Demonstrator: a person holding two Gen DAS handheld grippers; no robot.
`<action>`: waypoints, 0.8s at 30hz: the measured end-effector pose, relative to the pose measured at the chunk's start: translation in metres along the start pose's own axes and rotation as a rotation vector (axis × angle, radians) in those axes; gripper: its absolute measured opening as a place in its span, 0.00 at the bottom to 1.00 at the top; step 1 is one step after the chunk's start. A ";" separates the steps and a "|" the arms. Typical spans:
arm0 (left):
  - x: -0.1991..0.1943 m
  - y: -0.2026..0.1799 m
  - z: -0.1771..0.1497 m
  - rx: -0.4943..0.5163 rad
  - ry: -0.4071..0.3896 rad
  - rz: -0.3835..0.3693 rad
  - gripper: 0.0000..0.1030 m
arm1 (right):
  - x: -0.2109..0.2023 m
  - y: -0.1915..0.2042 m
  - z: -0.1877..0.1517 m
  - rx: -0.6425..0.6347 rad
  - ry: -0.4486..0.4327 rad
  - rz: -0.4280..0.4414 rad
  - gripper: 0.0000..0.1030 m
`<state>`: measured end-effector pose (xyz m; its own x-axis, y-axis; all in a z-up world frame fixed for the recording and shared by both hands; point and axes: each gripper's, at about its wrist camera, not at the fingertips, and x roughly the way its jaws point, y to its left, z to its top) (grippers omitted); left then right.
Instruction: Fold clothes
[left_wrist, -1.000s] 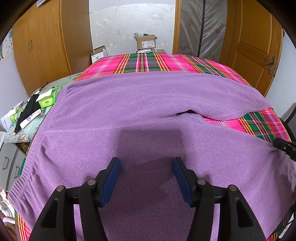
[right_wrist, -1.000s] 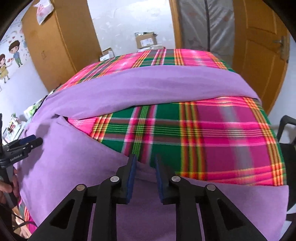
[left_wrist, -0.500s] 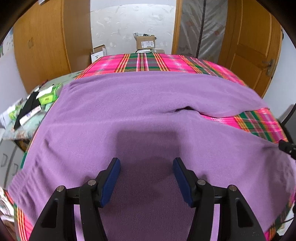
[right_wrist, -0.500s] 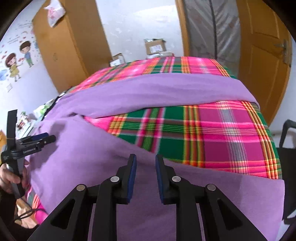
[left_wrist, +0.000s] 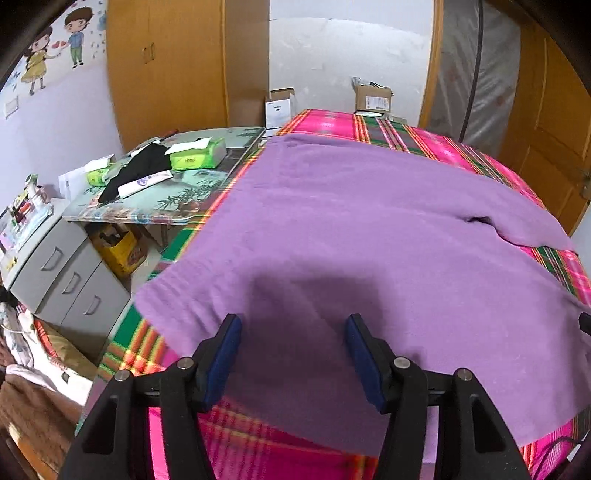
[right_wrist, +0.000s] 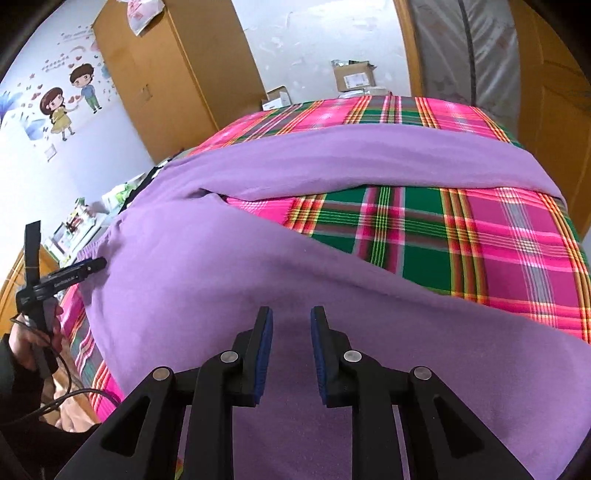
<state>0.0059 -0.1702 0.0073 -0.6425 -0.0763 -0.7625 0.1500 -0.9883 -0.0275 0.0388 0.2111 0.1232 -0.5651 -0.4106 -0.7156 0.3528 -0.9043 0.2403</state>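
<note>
Purple fleece trousers (left_wrist: 369, 221) lie spread on a pink and green plaid bed cover (left_wrist: 424, 136). My left gripper (left_wrist: 291, 321) hovers open over the waistband end, near the cover's left edge, with nothing between its pads. In the right wrist view the two legs (right_wrist: 221, 266) fork apart, with plaid cover (right_wrist: 443, 229) showing between them. Over the near leg stands my right gripper (right_wrist: 291, 314), its blue pads a small gap apart and no cloth pinched. The left gripper (right_wrist: 96, 264), held by a hand, shows at the left edge there.
A low side table (left_wrist: 110, 214) with tissue packs (left_wrist: 195, 157) and a black cloth stands left of the bed. A grey drawer unit (left_wrist: 66, 273) and a yellow box (left_wrist: 122, 251) sit below it. Cardboard boxes (left_wrist: 373, 98), a wardrobe (left_wrist: 166, 66) and a wooden door (left_wrist: 546, 129) lie beyond.
The left gripper has swung toward the left edge of the bed, so the waistband corner and side table now fill its view. The right gripper shifted slightly along the near leg.
</note>
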 end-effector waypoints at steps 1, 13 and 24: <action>-0.001 0.000 0.000 0.005 -0.001 0.001 0.58 | 0.000 0.000 0.000 0.000 -0.005 -0.005 0.24; -0.007 -0.051 0.008 0.106 -0.020 -0.124 0.57 | 0.001 -0.001 -0.005 0.018 0.017 -0.012 0.26; -0.014 -0.043 -0.004 0.106 -0.013 -0.121 0.57 | -0.003 -0.002 -0.006 0.026 0.013 -0.004 0.26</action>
<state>0.0113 -0.1257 0.0163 -0.6611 0.0431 -0.7490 -0.0086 -0.9987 -0.0499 0.0442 0.2147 0.1210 -0.5563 -0.4056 -0.7253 0.3312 -0.9087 0.2541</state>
